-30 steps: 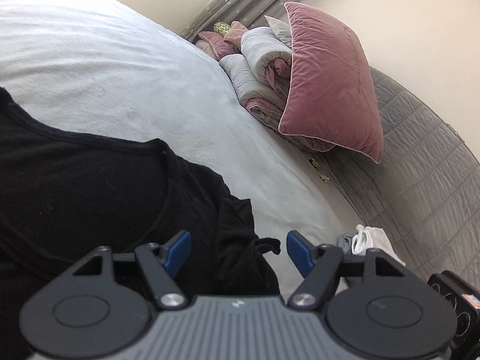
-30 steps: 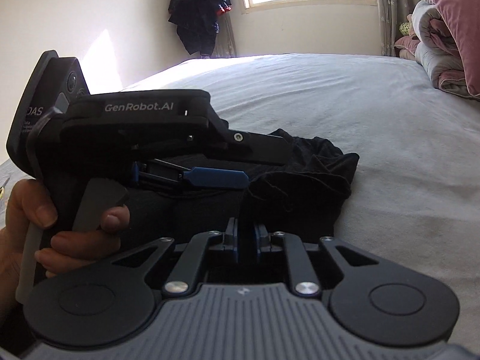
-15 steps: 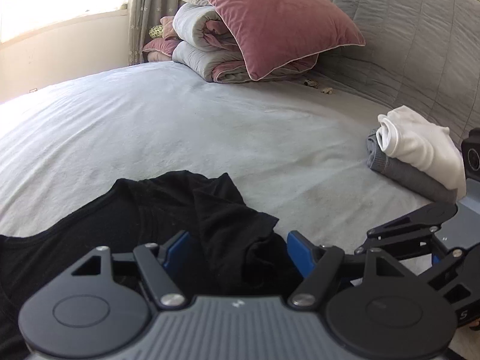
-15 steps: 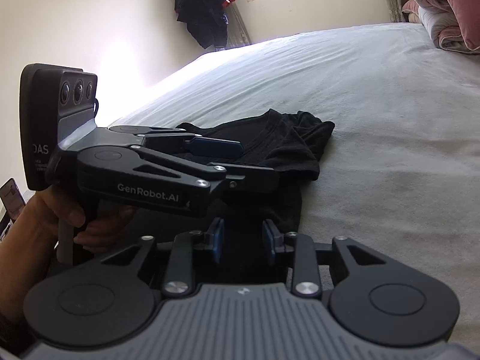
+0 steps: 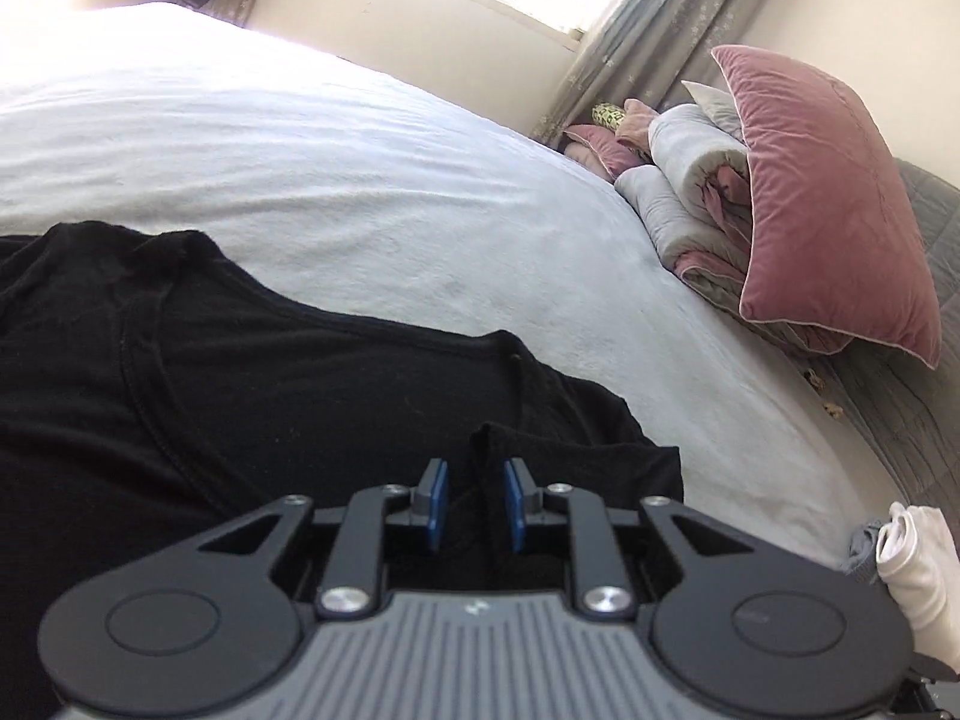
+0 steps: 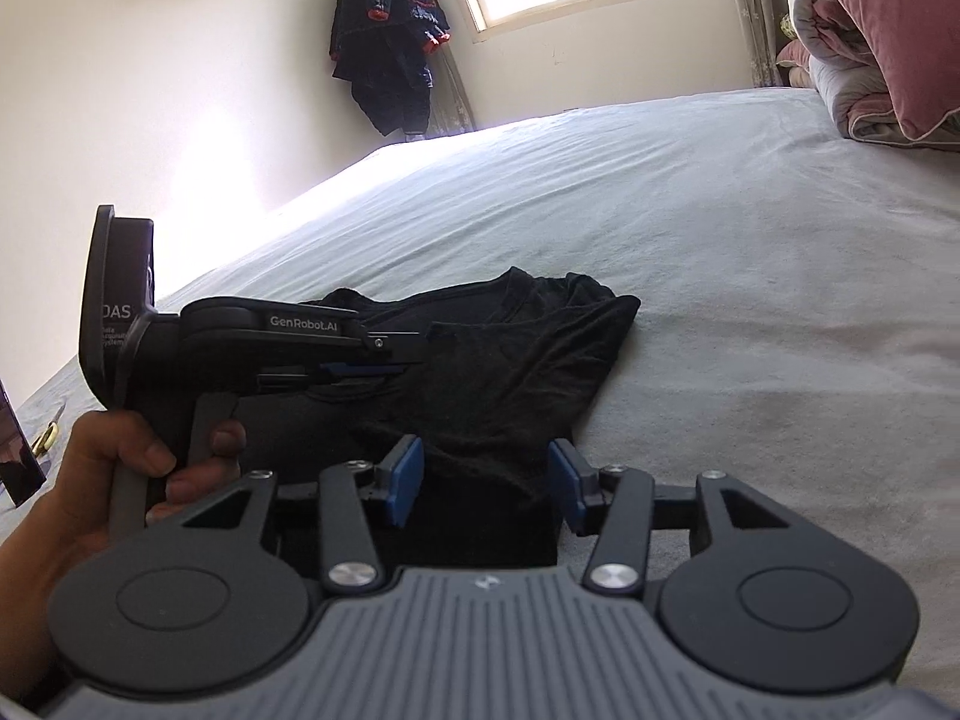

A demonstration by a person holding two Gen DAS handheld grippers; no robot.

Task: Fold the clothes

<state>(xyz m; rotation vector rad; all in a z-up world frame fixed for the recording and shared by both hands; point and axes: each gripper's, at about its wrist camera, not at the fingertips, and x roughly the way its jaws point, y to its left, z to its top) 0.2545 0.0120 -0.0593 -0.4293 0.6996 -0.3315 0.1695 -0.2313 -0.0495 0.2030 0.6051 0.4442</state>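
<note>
A black shirt (image 5: 270, 390) lies partly folded on the pale bed sheet (image 5: 420, 180). My left gripper (image 5: 474, 501) sits low over the shirt's right side. Its jaws are closing, a raised fold of black cloth stands between the blue pads, and a gap still shows beside it. In the right wrist view the same shirt (image 6: 510, 360) spreads ahead, with the left gripper (image 6: 390, 360) lying across its left part, held by a hand (image 6: 120, 468). My right gripper (image 6: 486, 483) is over the shirt's near edge, jaws opening, pads apart and pressing nothing.
A pink pillow (image 5: 828, 228) leans on rolled grey bedding (image 5: 690, 192) at the head of the bed. Folded white and grey clothes (image 5: 912, 564) lie at the right edge. A dark jacket (image 6: 390, 42) hangs on the far wall by the window. Bare sheet (image 6: 750, 240) stretches beyond the shirt.
The left gripper swung back from the headboard side and its jaws narrowed around a fold of the shirt. The right gripper's jaws went from nearly shut to wide apart.
</note>
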